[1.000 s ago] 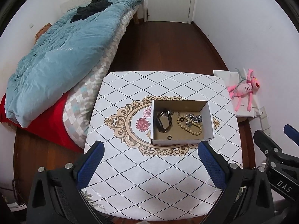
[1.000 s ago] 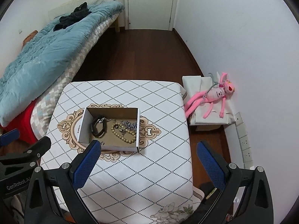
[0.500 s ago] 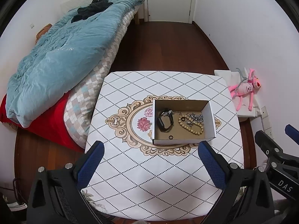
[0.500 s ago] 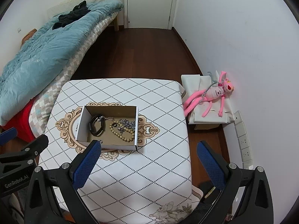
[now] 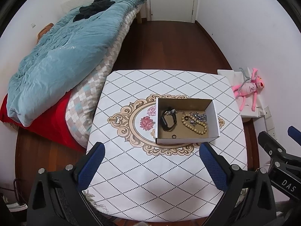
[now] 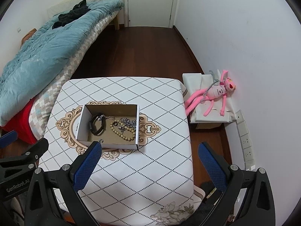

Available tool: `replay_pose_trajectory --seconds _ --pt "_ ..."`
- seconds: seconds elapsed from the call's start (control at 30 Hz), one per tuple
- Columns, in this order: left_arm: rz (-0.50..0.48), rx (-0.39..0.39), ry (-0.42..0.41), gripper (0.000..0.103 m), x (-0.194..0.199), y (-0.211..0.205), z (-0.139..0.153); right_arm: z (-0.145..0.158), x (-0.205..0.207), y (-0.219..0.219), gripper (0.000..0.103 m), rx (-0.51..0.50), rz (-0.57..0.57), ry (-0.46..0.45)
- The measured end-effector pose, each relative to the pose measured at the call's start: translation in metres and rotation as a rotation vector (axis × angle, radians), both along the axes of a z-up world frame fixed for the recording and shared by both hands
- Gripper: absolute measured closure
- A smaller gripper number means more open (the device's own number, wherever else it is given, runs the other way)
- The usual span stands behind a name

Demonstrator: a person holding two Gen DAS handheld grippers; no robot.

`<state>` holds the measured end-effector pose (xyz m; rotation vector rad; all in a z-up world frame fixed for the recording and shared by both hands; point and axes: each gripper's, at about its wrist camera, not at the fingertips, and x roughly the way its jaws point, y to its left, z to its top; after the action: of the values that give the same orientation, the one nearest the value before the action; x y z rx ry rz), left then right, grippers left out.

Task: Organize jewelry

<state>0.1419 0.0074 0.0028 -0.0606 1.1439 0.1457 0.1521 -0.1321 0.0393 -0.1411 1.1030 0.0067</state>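
A white cardboard box (image 5: 213, 113) (image 6: 80, 120) stands open on the table (image 5: 150, 169) (image 6: 150, 169). In it lie a black band (image 5: 168, 121) (image 6: 96, 125), a beige bead bracelet (image 5: 195, 127) (image 6: 122, 131), a silver chain (image 5: 199, 117) (image 6: 129, 122) and a small ring (image 5: 174, 136) (image 6: 101, 140). My left gripper (image 5: 150, 162) is open and empty, high above the table's near side. My right gripper (image 6: 148, 160) is open and empty, above the table to the right of the box.
A bed with a blue quilt (image 5: 62, 56) (image 6: 47, 50) lies to the left of the table. A pink plush toy (image 5: 248, 88) (image 6: 212, 94) lies on a white bag by the right wall. A door (image 6: 150, 1) is at the far end.
Both grippers have drifted slightly up and back, so the table and box sit a little lower and smaller in view. Nothing in the box moved.
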Motion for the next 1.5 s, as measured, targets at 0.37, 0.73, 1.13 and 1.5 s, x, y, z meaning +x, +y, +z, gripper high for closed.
replay_pose_trajectory --seconds 0.37,0.73,1.13,1.5 --pt "0.003 0.004 0.0 0.001 -0.0003 0.0001 0.0001 -0.001 -0.0006 -0.0008 0.0 0.007 -0.003 0.003" --pt "0.002 0.002 -0.004 0.001 -0.0001 -0.0009 0.0023 -0.0027 -0.0018 0.002 0.0 0.003 -0.001 0.016" --pt "0.001 0.004 -0.006 0.001 -0.0002 -0.001 0.0049 -0.0018 -0.0021 0.0037 0.0 0.006 0.0 0.016" --pt "-0.001 0.005 -0.007 0.001 -0.0005 -0.0018 0.0068 0.0 -0.0024 0.0044 0.0 0.004 0.001 0.014"
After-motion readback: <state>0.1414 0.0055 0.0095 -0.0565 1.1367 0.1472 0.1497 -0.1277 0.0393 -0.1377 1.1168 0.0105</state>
